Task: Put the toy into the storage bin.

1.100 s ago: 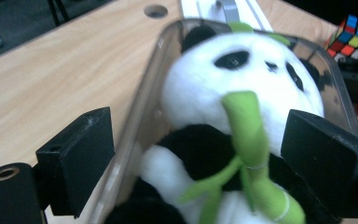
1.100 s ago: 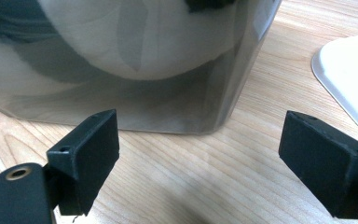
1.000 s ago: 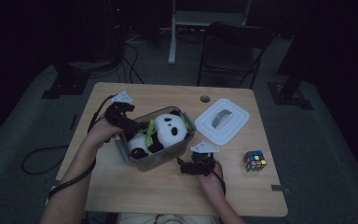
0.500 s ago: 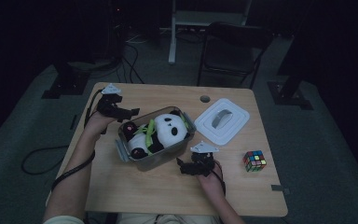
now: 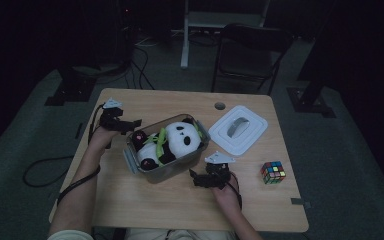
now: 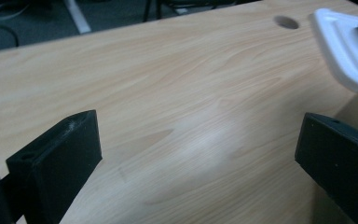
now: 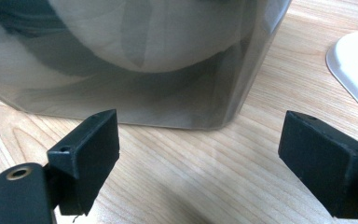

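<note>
1. Nearest us, the right gripper (image 5: pixel 200 178) sits low over the table (image 5: pixel 145 210) toward the near edge, just in front of the clear box (image 5: pixel 167 167), a hand (image 5: pixel 227 195) behind it. In the right gripper view its jaws stand spread wide with bare wood between them, gripping nothing; the box's near wall (image 7: pixel 168 70) is close ahead, not touching.
2. We see a colour cube (image 5: pixel 273 172) near the table's right edge, well apart from the right gripper.
3. The clear box stands about mid-table, open-topped. A panda plush (image 5: pixel 180 140) lies inside, white body with black patches, plus something green (image 5: pixel 159 139) across it.
4. The white lid (image 5: pixel 238 129) lies flat on the table right of the box, toward the far right corner, just beside the box; we cannot tell if they touch. Its edge shows in the left gripper view (image 6: pixel 349 46).
5. The left gripper (image 5: pixel 134 123) is at the box's far left side, near the table's left edge, held by the left hand (image 5: pixel 100 135). In its own view the jaws are wide apart over bare tabletop, empty.
6. A round cable hole (image 5: pixel 219 106) sits near the far edge.
7. Beyond the table: a dark chair (image 5: pixel 252 55) and cables (image 5: pixel 145 60) on the floor.
</note>
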`<state>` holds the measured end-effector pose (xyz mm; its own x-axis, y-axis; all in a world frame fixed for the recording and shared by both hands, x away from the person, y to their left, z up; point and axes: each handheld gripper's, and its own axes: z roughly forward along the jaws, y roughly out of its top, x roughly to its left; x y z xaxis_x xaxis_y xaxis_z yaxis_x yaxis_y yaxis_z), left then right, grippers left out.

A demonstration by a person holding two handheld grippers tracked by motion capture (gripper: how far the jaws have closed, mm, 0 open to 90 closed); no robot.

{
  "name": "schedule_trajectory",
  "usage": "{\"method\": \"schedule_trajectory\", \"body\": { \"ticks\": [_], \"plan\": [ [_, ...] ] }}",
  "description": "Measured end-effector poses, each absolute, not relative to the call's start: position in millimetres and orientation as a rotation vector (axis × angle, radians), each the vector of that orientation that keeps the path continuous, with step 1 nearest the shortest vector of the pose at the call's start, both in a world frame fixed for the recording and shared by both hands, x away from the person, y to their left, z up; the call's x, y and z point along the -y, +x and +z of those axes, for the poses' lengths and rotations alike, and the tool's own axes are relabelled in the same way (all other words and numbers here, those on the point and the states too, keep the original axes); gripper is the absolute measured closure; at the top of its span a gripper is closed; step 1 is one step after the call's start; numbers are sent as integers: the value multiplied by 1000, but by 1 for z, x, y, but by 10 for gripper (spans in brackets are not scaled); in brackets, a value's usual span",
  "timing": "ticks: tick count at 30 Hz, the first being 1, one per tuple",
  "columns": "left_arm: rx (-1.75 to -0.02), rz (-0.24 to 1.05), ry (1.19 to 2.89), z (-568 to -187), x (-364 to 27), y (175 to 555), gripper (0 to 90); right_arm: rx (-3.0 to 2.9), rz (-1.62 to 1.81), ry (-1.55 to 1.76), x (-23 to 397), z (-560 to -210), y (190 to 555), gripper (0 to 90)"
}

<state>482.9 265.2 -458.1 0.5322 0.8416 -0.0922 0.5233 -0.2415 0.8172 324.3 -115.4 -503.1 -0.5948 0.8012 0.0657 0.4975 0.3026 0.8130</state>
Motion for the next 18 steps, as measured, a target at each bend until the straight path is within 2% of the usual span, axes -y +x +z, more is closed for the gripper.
{"method": "schedule_trajectory", "body": {
  "ticks": [18],
  "plan": [
    [-1074,423,1994,-482,-255,473,14,-2216,1192,1188,118,-504,326,120]
  ]
}}
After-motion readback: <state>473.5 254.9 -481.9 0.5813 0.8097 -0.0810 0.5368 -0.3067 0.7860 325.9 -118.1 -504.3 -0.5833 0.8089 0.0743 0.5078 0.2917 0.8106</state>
